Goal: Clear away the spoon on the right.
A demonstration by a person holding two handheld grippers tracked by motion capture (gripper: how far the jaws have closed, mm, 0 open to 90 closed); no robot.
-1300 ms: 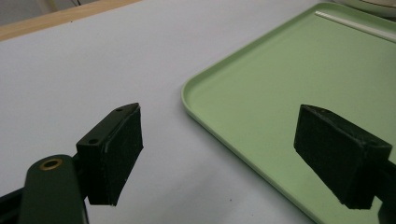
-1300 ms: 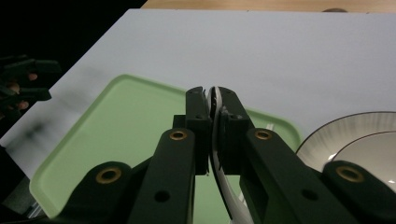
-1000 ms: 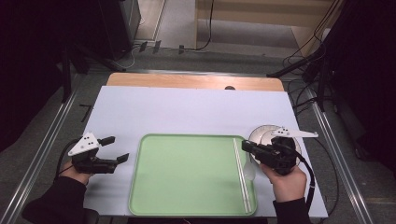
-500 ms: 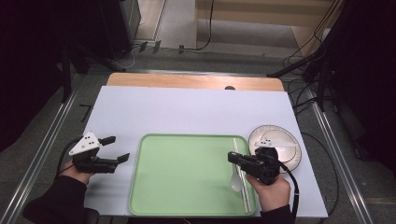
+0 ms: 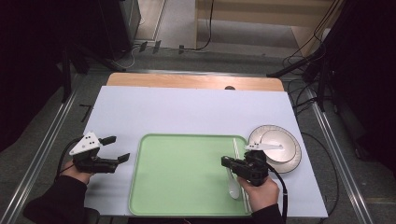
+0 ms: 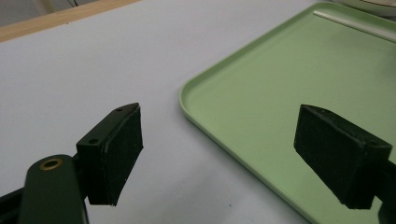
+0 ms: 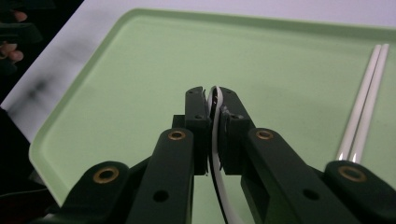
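Currently: right gripper point(image 5: 227, 163), lower right of the high view, clamps a white spoon point(image 5: 232, 185) over the green tray point(image 5: 177, 179). Left gripper point(image 5: 117, 149), lower left, hovers level with jaws spread wide, holding nothing.

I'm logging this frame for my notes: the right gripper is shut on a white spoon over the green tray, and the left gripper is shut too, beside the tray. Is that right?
Not quite: the left gripper is open, its jaws wide apart and holding nothing, as the left gripper view shows. The rest holds: the right gripper is shut on the white spoon over the green tray, and the left gripper sits beside the tray.
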